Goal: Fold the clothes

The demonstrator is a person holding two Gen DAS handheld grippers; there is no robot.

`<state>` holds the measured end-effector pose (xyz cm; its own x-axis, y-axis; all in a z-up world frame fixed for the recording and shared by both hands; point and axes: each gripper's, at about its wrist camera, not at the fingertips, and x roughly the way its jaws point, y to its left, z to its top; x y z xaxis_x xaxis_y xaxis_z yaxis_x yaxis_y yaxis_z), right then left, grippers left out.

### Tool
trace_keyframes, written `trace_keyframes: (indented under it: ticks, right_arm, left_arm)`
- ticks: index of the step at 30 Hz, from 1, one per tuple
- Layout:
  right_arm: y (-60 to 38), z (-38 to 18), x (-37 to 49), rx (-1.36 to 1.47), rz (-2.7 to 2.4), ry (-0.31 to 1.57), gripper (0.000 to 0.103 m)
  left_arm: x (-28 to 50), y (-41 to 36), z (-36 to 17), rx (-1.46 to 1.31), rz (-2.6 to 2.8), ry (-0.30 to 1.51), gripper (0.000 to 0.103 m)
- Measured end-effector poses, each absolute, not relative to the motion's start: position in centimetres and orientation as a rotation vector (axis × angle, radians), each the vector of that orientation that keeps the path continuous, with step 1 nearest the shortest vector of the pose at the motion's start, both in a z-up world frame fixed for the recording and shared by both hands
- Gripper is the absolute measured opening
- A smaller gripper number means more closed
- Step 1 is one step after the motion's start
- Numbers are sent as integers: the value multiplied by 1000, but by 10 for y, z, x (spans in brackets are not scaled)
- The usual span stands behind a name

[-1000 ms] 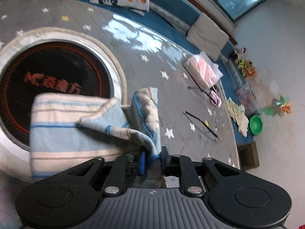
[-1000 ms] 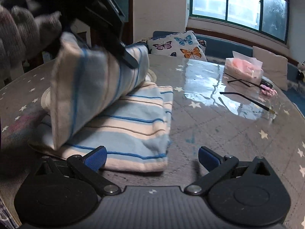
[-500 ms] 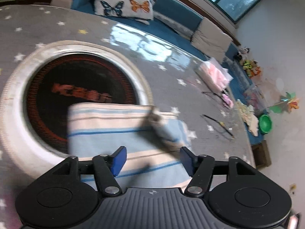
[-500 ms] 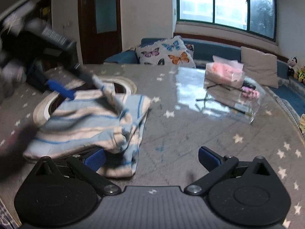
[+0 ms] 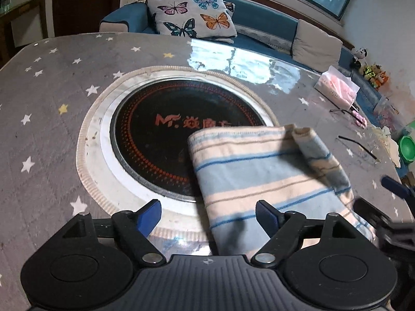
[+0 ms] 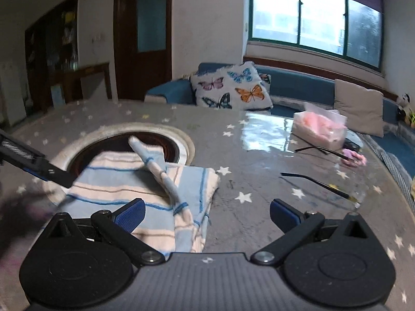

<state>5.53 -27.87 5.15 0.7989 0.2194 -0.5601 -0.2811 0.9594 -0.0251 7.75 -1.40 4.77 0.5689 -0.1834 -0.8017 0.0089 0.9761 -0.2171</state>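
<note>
The left gripper (image 5: 208, 215) is pitched steeply downward over the table (image 5: 52, 98). Its jaws are opening and stand well apart; nothing is between the blue pads, and neither pad presses on fabric. In the right wrist view the same gripper enters from 9 o'clock as a dark finger (image 6: 39, 167) angled down toward the cloth's left edge.

The right gripper (image 6: 207, 213) is pitched more shallowly, pointing across the table toward the sofa. Its jaws are spread wide and hold nothing; the left pad (image 6: 131, 215) hangs over the near edge of the cloth, whether touching cannot be told. In the left wrist view it appears blurred at 4 o'clock.

The striped cloth (image 5: 262, 178) lies folded on the table, loose from both grippers. Its far left corner overlaps the black round cooktop (image 5: 160, 140) set in the table; the remainder rests on the star-patterned cover. One narrow flap (image 6: 158, 171) lies diagonally across the top of the fold, from 12 o'clock toward 5 o'clock.
</note>
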Motion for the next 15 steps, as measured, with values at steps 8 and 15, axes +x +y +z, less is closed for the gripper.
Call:
trace_keyframes:
  ticks: [8, 15]
  right_arm:
    - [-261, 32, 119, -163, 250, 651, 103]
    - [-282, 35, 146, -119, 161, 668, 103]
  left_arm:
    - [89, -23, 37, -127, -111, 955, 88]
    - [109, -14, 34, -113, -78, 952, 91]
